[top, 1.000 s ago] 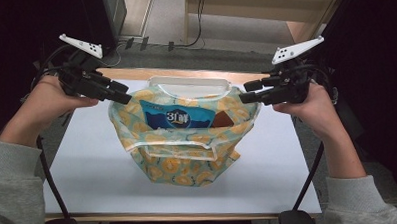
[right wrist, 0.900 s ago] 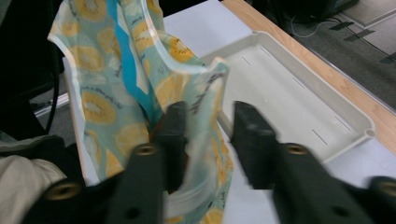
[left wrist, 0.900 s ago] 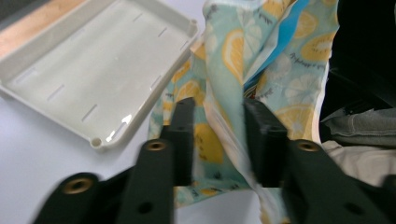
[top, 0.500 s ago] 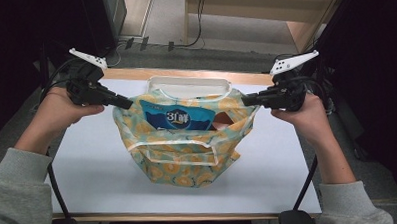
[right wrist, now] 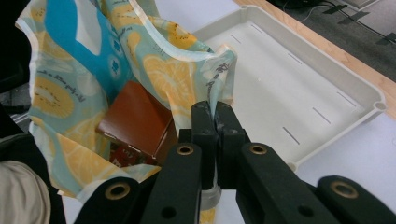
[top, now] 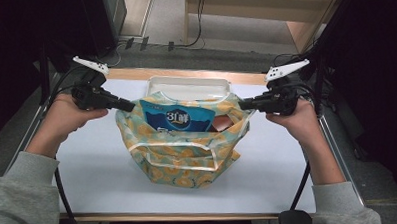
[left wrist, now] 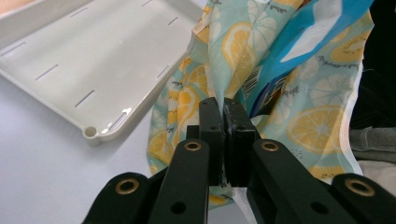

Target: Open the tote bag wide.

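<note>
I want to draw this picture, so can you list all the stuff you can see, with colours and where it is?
bag: 1, teal with orange fruit slices, table middle, mouth stretched open
packet: 1, blue, inside bag
box: 1, reddish-brown, inside bag
tray: 1, cream, behind bag
table: 1, white top, wooden far edge
left gripper: 1, black, fingers shut on bag's left edge
right gripper: 1, black, fingers shut on bag's right edge
hands: 2, grey sleeves

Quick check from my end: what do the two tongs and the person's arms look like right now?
Both tongs, left and right, are black, with brass-coloured rivets on the linkages and flat black pads. Each carries a pale three-cornered plate on top and trails a black cable. The person wears grey sleeves.
</note>
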### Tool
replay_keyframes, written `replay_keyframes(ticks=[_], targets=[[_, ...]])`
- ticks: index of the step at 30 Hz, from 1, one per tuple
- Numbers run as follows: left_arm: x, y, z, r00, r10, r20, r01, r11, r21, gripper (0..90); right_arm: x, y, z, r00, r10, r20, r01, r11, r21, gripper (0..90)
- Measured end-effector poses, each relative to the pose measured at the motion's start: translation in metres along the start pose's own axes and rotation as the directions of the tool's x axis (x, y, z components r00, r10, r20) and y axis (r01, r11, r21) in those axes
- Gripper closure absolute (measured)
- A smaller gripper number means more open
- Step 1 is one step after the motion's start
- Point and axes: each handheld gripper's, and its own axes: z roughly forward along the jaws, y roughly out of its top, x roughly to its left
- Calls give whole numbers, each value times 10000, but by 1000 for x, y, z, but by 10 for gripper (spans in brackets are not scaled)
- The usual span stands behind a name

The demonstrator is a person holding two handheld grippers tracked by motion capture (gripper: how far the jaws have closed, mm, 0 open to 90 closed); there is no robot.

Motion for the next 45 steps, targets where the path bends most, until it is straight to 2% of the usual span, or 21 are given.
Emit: replay_keyframes(ticks=[6,13,21,34,40,45], targets=[[6,-8,8,9999,-100,-22,99,9998,-144,884,-3,-8,9,10000,81,55,-80,9999,-68,893],[15,-18,16,9993,-321,186,326,9992,-242,884,-4,-20,21,9997,250,-75,-250,9997,-22,896],[21,-29,26,9981,-507,352,513,9986,-148,888,-5,-31,32,9993,374,-84,-374,9993,11,898],[24,-42,37,9967,-679,453,690,9974,-226,888,-5,-46,45,9985,547,-74,-547,9985,63,899],[22,-48,43,9973,-572,451,580,9982,-159,892,-4,-55,52,9984,569,-22,-569,9983,135,900],[25,-56,49,9954,-806,528,818,9964,-218,892,-2,-62,58,9985,545,-26,-545,9985,96,900]])
